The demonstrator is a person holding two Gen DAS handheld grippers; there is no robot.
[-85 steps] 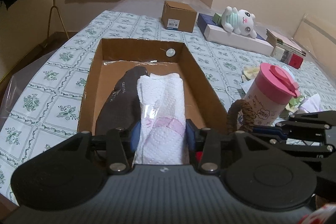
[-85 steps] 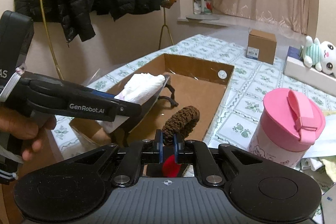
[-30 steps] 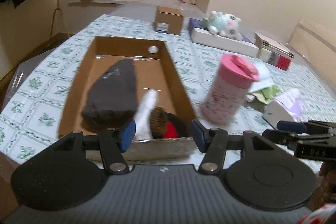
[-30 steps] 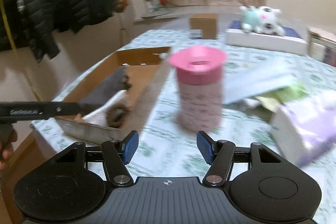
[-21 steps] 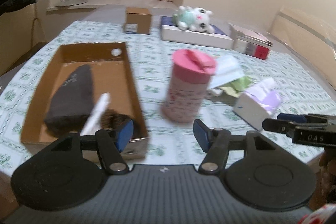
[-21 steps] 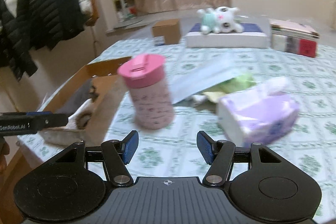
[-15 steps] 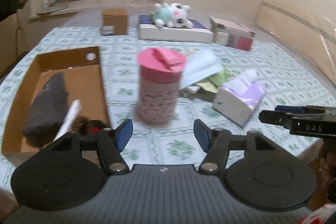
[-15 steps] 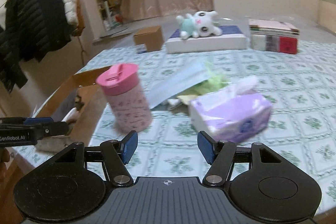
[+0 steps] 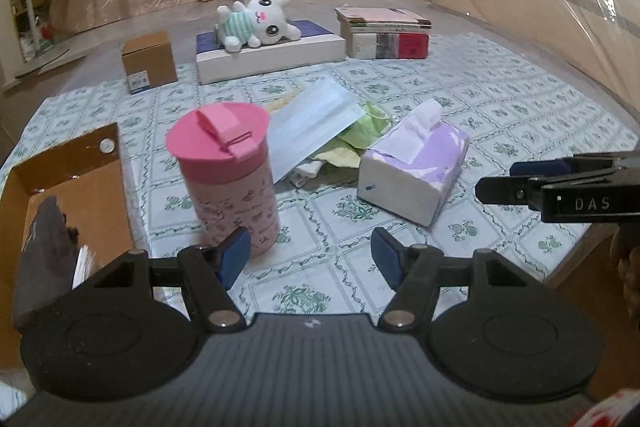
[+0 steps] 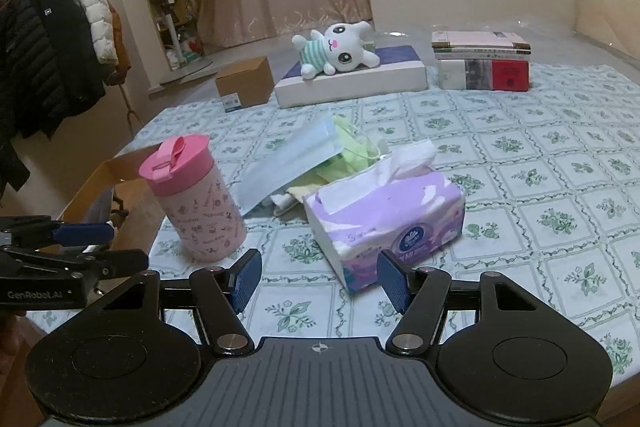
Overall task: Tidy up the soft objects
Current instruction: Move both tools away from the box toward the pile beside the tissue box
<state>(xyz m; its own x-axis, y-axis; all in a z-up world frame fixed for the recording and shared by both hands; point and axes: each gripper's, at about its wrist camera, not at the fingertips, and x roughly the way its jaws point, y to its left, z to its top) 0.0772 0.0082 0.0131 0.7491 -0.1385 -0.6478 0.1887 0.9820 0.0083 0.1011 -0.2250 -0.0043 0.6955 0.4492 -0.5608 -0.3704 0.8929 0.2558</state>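
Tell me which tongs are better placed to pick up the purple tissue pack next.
Probably the right tongs: they stand open and empty with the purple tissue pack just ahead of them. The left tongs, opening and empty, sit by the pink cup, with the pack off to their right.

My left hand-held gripper (image 9: 310,257) and right hand-held gripper (image 10: 319,277) are black with blue pads. The cloth (image 10: 560,163) under everything is white, checked in green with green flower sprigs. The tumbler (image 9: 228,179) is pale pink with small dark doodles and a brighter pink lid. The tissue pack (image 10: 388,211) is lilac and white. The face masks (image 9: 316,125) are pale blue over lime green. The cardboard box (image 9: 92,179) is brown, the plush toy (image 10: 340,53) white with mint stripes.
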